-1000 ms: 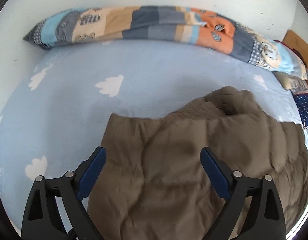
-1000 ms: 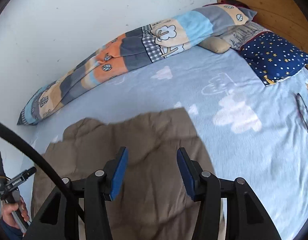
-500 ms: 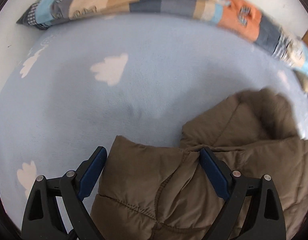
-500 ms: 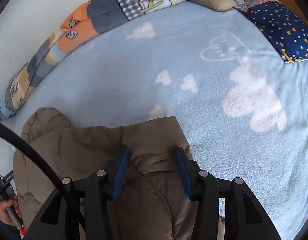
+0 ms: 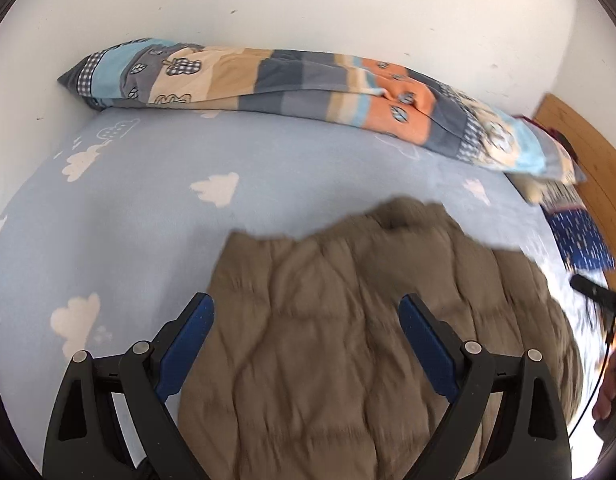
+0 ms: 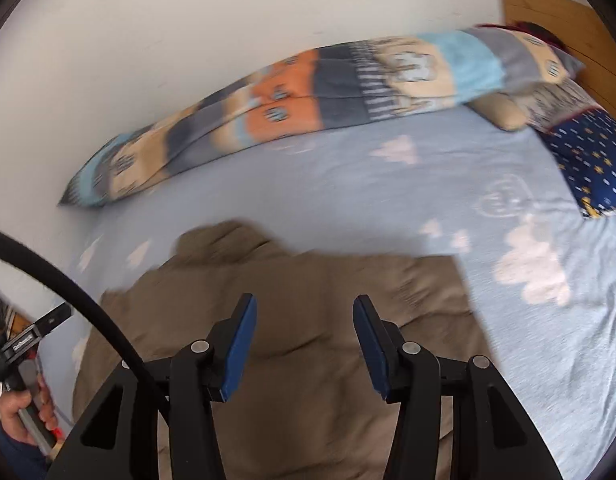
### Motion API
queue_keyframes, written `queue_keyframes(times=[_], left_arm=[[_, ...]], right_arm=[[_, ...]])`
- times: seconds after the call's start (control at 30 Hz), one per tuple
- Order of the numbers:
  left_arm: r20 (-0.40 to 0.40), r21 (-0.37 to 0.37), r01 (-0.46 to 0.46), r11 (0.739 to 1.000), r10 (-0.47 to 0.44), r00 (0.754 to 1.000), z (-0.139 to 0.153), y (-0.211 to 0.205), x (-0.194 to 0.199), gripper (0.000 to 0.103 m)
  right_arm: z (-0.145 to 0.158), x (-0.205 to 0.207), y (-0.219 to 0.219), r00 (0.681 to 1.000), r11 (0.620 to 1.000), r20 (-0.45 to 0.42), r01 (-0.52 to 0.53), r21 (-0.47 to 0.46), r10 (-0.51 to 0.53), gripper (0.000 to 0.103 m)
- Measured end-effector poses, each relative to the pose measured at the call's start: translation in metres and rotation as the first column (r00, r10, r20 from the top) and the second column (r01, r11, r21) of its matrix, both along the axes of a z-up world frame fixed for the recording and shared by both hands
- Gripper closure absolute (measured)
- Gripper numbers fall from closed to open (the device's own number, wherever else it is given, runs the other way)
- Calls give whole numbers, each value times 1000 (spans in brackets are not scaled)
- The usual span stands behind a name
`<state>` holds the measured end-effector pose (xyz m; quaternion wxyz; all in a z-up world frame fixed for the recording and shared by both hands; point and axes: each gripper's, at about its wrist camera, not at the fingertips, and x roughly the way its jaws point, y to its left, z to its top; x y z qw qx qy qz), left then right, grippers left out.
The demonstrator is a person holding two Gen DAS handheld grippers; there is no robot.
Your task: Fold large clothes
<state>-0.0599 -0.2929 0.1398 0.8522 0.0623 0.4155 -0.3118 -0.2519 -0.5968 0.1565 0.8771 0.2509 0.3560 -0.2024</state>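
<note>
On the light-blue cloud-print bed sheet [image 5: 268,160] in front of me lies the brown quilted jacket [image 5: 348,320], spread mostly flat with puffy stitched panels and a bunched lump at its far edge, toward the wall. My left gripper [image 5: 306,320] hangs over the jacket's left portion with its blue-padded jaws spread wide and nothing between them; the left finger sits over the jacket's left edge, where brown fabric meets blue sheet. My right gripper [image 6: 304,324] hangs above the jacket's right portion, jaws likewise parted and empty, though less widely than the left pair. I cannot tell from either wrist view whether the fingertips touch the fabric. In the right wrist view the jacket [image 6: 308,340] ends in a fairly straight right edge, with bare sheet [image 6: 508,340] beyond it. A long patchwork pillow [image 5: 308,80] in orange, grey, blue and beige runs along the white wall [image 5: 308,0] at the far side of the bed. A navy star-print pillow [image 6: 592,160] rests near the wooden headboard [image 6: 548,12]. Both views are motion-blurred. A black cable [image 6: 88,304] arcs across the lower left of the right wrist view.
</note>
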Motion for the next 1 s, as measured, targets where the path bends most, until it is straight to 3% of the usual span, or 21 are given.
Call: queue_keyframes(times=[0.17,0.43,0.53,0.7,0.83,0.9,1.0], left_arm=[[50,-29,21,999,-20,999,2,33,-59,9],[71,-58,9,998,-5,997,-19,74,-136,9],[40,-47,10,999,-8,999,-39,82,-147,9],[36,68,10,998,-12,999,-73,79,-145,9],[35,73,16,997,-19,999,-77,78,-144,9],[49,34,13,999,-15,999,-68,84,-148,9],[58,0,4,1000,-4,998,-60,94,-151,9]], right_arm=[[8,-20,55,997,997,32,-70,-42,71,45],[-4,-76,126,997,993,36,-68,-95,71,38],[-18,-98,142,999,995,21,-41,-91,43,37],[-55,-120,159,997,997,-71,-41,-72,36,37],[-75,-122,151,987,997,-156,-35,-75,23,38],[-77,-128,147,989,998,-148,-19,-58,10,37],[-63,-148,142,997,998,-63,35,-53,-39,37]])
